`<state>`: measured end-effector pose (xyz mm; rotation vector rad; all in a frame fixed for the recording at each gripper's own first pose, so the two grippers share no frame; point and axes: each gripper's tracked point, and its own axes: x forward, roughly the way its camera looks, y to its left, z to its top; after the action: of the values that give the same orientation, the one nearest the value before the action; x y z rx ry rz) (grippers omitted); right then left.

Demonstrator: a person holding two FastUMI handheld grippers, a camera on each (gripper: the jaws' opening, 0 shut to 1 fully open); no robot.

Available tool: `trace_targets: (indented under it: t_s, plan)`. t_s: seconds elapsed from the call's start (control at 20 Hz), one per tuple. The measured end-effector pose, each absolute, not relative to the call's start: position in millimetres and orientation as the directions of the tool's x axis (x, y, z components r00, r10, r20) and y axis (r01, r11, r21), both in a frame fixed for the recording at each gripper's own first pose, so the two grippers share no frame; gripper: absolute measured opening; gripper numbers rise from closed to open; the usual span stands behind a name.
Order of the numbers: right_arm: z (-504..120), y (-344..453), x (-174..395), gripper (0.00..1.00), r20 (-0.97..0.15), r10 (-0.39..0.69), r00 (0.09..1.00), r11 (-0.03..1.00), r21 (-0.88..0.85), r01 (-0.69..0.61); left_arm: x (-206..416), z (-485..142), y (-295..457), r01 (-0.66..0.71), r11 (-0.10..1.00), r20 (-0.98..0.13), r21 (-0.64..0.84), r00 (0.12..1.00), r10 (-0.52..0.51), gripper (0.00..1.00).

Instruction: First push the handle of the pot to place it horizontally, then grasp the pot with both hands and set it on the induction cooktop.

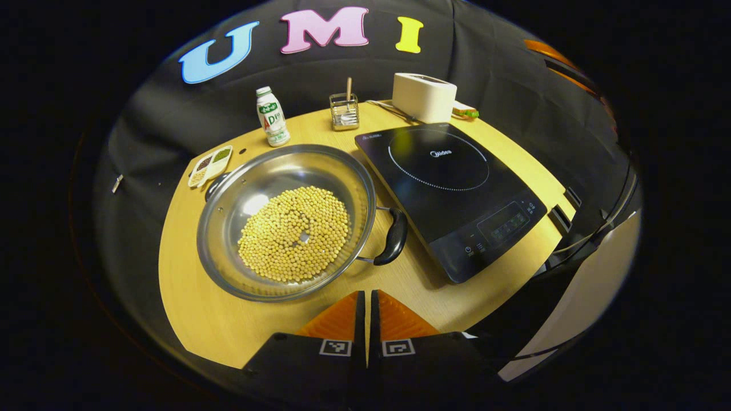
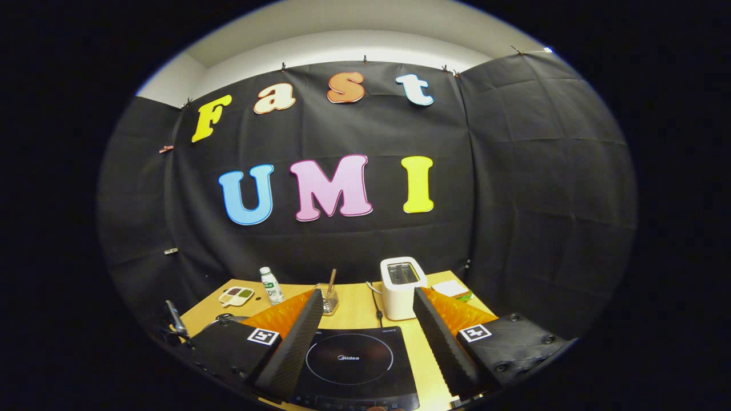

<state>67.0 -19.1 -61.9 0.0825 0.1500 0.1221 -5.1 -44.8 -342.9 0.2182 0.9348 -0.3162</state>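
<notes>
Pot [image 1: 285,220], handles angled across counter [image 1: 188,297], is set just ahead of clenched left gripper [image 1: 366,311]; right gripper [image 2: 365,342] jaws are parted.

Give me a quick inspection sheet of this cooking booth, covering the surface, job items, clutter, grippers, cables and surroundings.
Surface: wooden table, no spills seen.
Job's things: pot of beans on the table beside the induction cooktop, not on it; black pot handle points toward the cooktop.
Clutter: bottle, sectioned dish, wire holder, toaster, all at the back edge.
Grippers: left gripper shut, empty, near the pot; right gripper open above the cooktop.
Cables: one cord beside the toaster.
Surroundings: black cloth wall.
</notes>
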Motion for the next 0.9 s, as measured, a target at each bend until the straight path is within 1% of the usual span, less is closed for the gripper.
trace_targets:
  t_s: [0.1, 0.2, 0.4, 0.6, 0.85, 0.9]
  plan:
    - [-58, -18, 67, 0.98, -0.127, 0.149, 0.981, 0.987, 0.074, -0.14, 2, -351, -50, 0.36, 0.933, -0.828, 0.027, 0.531, -0.181, 0.05]
    - [-55, -20, 66, 0.98, -0.109, 0.156, 0.982, 0.987, 0.061, -0.15, 11, -359, -52, 0.375, 0.926, -0.84, 0.039, 0.514, -0.172, 0.05]
    - [-62, -35, 71, 0.98, -0.123, 0.14, 0.982, 0.989, 0.063, -0.133, 17, -368, -63, 0.392, 0.92, -0.863, 0.016, 0.47, -0.186, 0.05]
    - [-63, -54, 77, 0.98, -0.123, 0.096, 0.988, 0.993, 0.076, -0.087, 26, -368, -72, 0.403, 0.915, -0.865, 0.02, 0.465, -0.187, 0.05]
    - [-70, -67, 79, 0.98, -0.139, 0.071, 0.988, 0.995, 0.074, -0.061, 38, -368, -82, 0.393, 0.919, -0.864, -0.006, 0.461, -0.203, 0.05]
    - [-70, -69, 80, 0.98, -0.14, 0.067, 0.988, 0.996, 0.071, -0.058, 42, -369, -85, 0.389, 0.921, -0.862, -0.011, 0.463, -0.206, 0.04]
